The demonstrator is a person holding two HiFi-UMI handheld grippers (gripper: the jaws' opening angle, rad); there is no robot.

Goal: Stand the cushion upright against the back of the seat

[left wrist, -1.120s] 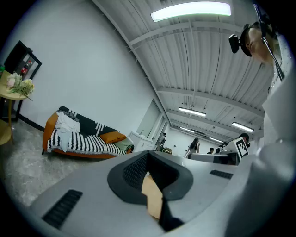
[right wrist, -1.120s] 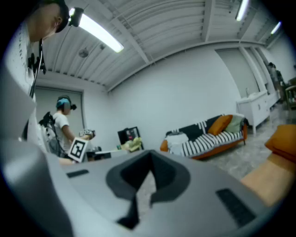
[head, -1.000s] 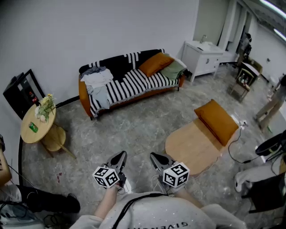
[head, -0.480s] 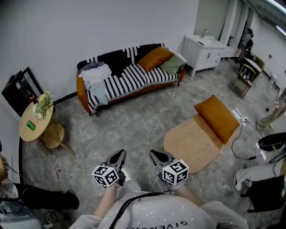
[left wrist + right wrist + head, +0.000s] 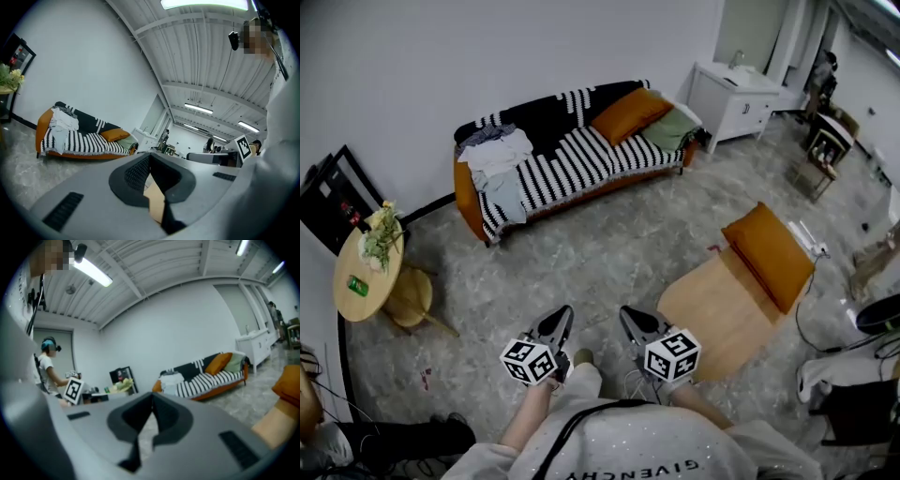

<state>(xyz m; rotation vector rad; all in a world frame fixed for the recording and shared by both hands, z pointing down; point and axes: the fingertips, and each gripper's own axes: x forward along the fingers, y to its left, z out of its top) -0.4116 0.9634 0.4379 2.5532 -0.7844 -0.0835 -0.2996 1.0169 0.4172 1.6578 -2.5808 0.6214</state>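
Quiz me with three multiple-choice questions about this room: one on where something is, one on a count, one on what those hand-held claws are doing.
1. Where does the nearer orange cushion lie?
A) on the floor
B) on the low wooden table
C) on the white cabinet

2. How many orange cushions show in the head view?
A) one
B) four
C) two

3. How do the left gripper and right gripper stand?
A) both shut, empty
B) both wide open
C) left shut on a cushion

Answers:
1 B: it lies flat along the table's far edge.
2 C: that one, plus the sofa cushion leaning on the sofa back.
3 A: each gripper view shows the jaws together with nothing between.
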